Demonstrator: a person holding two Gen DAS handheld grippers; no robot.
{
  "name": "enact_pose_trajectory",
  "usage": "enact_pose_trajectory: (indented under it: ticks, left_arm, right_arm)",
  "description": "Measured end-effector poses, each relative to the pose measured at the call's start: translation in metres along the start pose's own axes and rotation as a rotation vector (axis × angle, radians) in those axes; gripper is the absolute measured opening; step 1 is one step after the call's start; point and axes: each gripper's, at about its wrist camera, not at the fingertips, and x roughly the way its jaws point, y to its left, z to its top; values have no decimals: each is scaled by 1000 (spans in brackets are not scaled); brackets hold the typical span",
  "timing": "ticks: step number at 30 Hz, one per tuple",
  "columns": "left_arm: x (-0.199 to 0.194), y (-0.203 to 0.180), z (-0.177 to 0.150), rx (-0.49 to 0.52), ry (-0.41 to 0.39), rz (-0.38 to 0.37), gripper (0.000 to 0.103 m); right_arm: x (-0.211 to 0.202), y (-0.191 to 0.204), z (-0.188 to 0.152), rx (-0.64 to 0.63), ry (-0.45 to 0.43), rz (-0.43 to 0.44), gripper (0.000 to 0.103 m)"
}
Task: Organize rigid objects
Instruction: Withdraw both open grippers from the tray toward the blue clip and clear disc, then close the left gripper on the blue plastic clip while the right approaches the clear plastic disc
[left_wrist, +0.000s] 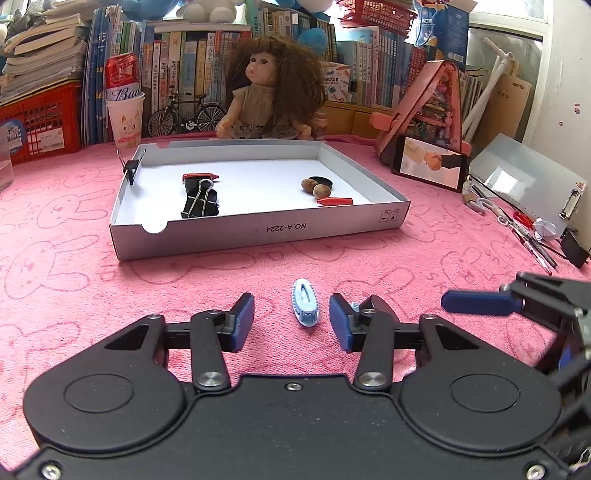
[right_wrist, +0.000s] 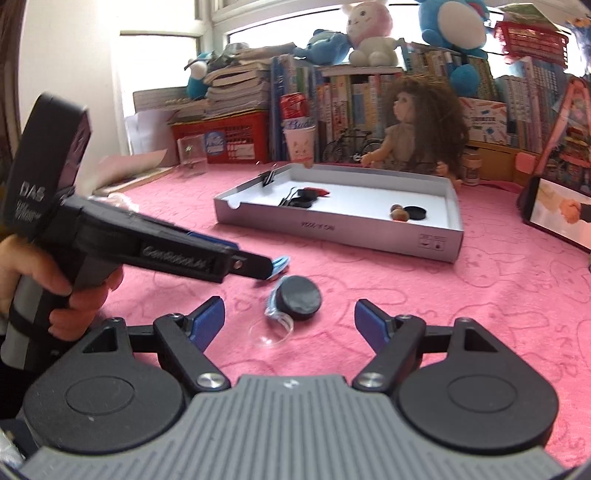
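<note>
the left gripper (left_wrist: 291, 319) has its fingers spread apart with nothing between the pads, and a pale blue hair clip (left_wrist: 305, 302) lies on the pink towel-covered worktop (left_wrist: 74, 266) in the gap, touching neither pad. in the right wrist view that clip is mostly hidden behind the left gripper's body, only a blue edge showing. the right gripper (right_wrist: 290, 319) also has its fingers released; a black round cap (right_wrist: 298, 297) rests just ahead of them, overlapping a clear ring-shaped item (right_wrist: 275, 328) that is hard to make out.

relative to the white shallow box (left_wrist: 258, 230): inside it, black binder clips (left_wrist: 201, 201) and a red pen cap (left_wrist: 199, 175) sit toward its left, two nuts (left_wrist: 314, 186), a black disc (left_wrist: 321, 180) and another red cap (left_wrist: 334, 201) toward its right. one small binder clip (left_wrist: 130, 167) grips its left wall. behind the box sits a curly-haired doll (left_wrist: 266, 92), with a paper cup (left_wrist: 125, 118), a row of books (left_wrist: 184, 66) and plush toys. right of the box stands a phone (left_wrist: 430, 164), and pens lie at the frame edge, cut off.
</note>
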Motion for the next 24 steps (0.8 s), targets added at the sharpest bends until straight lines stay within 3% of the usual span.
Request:
enact_pose_trajectory:
  ticks: [4,11,17,21,24]
  left_arm:
    - [3,-1,0,-13,7,-10,33]
    - [12,-6,1,-16,13,-16,31]
    - [17,-9,3,2,16,3,19]
    - [18,-9,3,3,13,7,16]
    - [17,-8,3,3,11,8,15]
  right_arm:
    - [4,7,-4,-21,22,2,84]
    - [4,9,-7,-7,30,6,73]
    - [4,9,-9,-8,38,9,55]
    - [5,9,-9,-12,41,8,34]
    - [5,9,-9,-10,40,14,33]
